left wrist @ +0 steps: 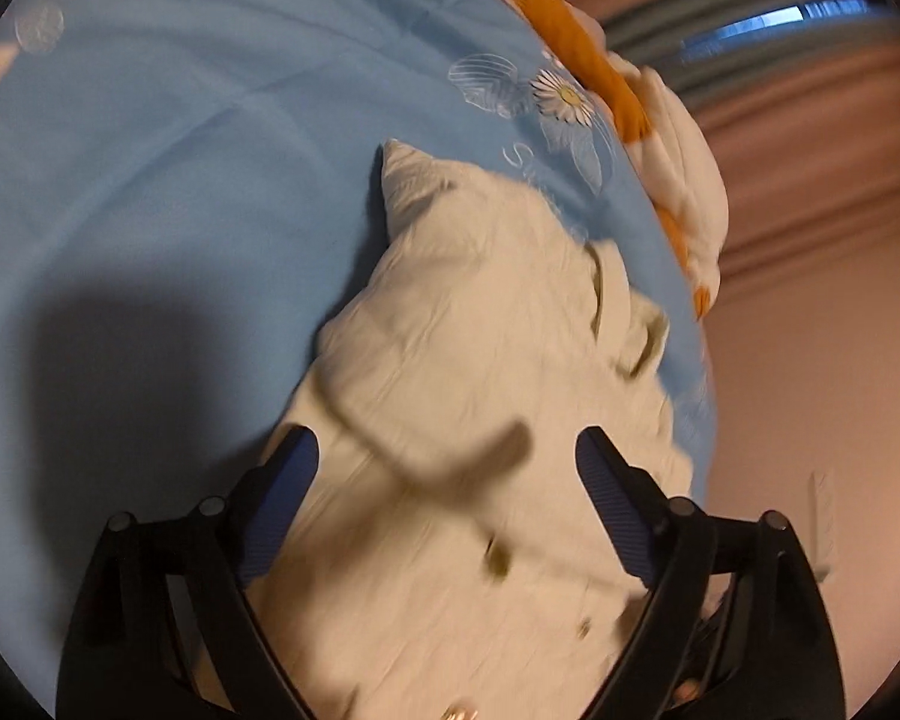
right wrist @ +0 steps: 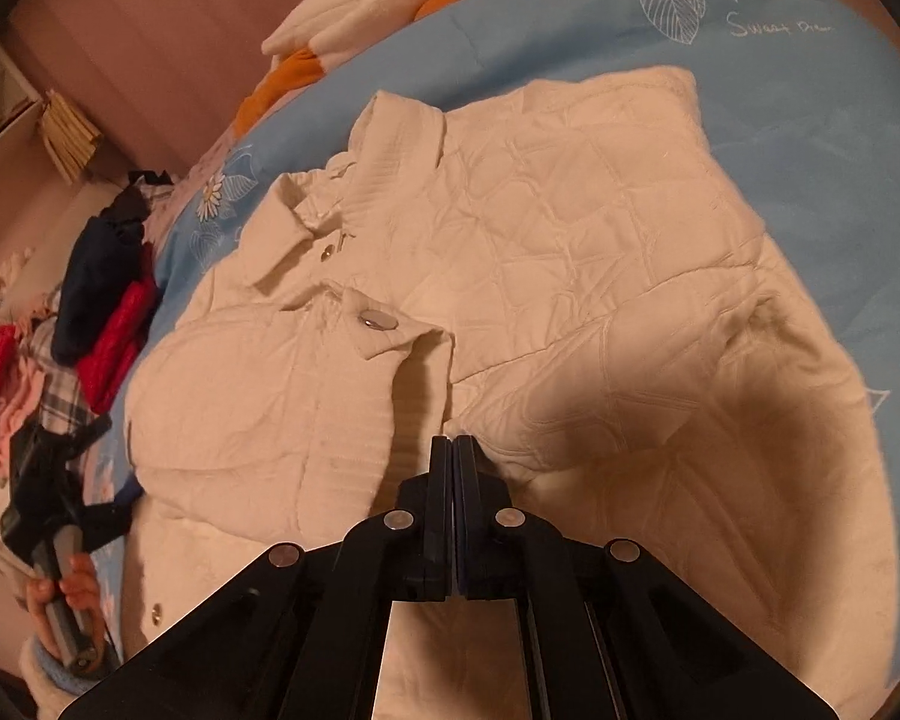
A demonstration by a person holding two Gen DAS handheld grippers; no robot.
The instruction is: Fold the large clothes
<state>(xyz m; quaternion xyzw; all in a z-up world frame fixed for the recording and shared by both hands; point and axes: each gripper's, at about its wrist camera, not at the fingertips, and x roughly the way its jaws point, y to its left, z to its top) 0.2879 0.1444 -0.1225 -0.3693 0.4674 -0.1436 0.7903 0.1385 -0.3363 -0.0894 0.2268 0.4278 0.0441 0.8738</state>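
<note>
So this looks like the early part of the fold, the jacket is laid out but nothing's really been brought over yet. The cream quilted jacket point(right wrist: 510, 252) is spread front-up on the blue bedspread point(right wrist: 780, 90), collar point(right wrist: 390, 138) away from the right gripper, snap buttons point(right wrist: 378, 319) showing down the placket. The right gripper point(right wrist: 453, 450) sits low over the middle of the jacket with its jaws pressed completely together, right at the edge of the front flap; from that camera I honestly can't tell if there's a bit of fabric pinched between the tips or if it closed on nothing, so I'd call it closed and leave it there. The left gripper point(left wrist: 447, 480) is wide open, hanging just above the jacket with cloth under and between its fingers but not squeezed; the left view is smeary so details are rough. In the right view you can see the left gripper off to the left side near the jacket's edge, a hand point(right wrist: 69, 594) wrapped round its handle. A pile of other clothes point(right wrist: 108, 324) sits beyond that. My guess for the next bit: the left one needs to drop onto a sleeve or side edge and close, then both lift together and carry that side across toward the middle. Quilted stuff is puffy, so a shallow pinch could slip.
</note>
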